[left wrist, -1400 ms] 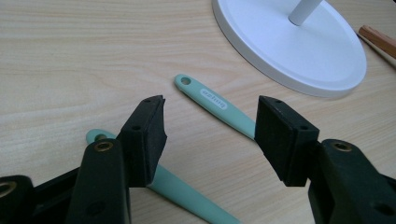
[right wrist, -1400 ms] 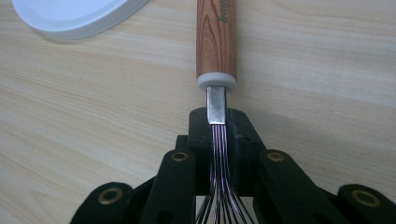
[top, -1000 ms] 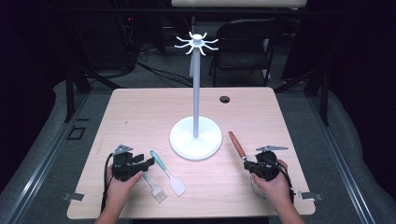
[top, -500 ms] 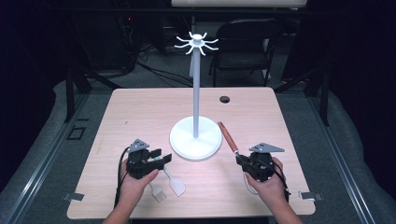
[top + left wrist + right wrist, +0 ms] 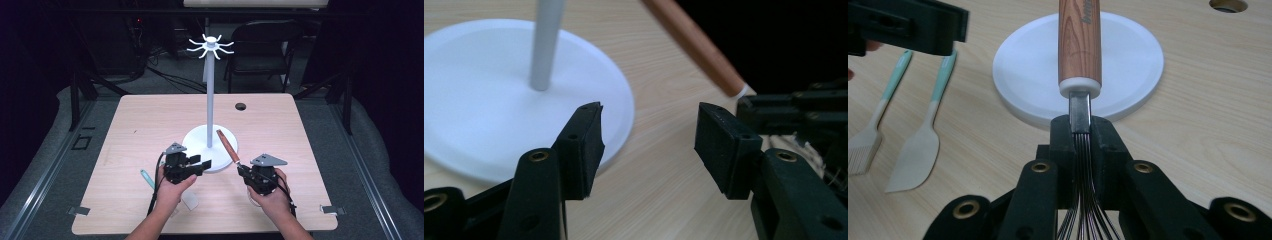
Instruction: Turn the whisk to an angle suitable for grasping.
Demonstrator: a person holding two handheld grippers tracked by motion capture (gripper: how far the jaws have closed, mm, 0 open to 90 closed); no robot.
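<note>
**Ana:** Claws first, please: what is each one doing?

**Ben:** Right claw [image 5: 1080, 131] is pinching the wire bundle of a whisk [image 5: 1079, 60] just below its wooden handle, jaws nearly together. Left claw [image 5: 649, 135] is hanging wide apart with nothing in it, over the near edge of the white stand base [image 5: 484, 115].

**Ana:** Where is the whisk sitting?

**Ben:** It is riding above the table [image 5: 150, 120], handle pointing far and left over the base.

**Ana:** How is it going to handle?

**Ben:** Light, I judge; wires are springing and slipping, so the stiff handle is offering the surer hold. Two spatulas [image 5: 923, 145] are lying to the left.
</note>
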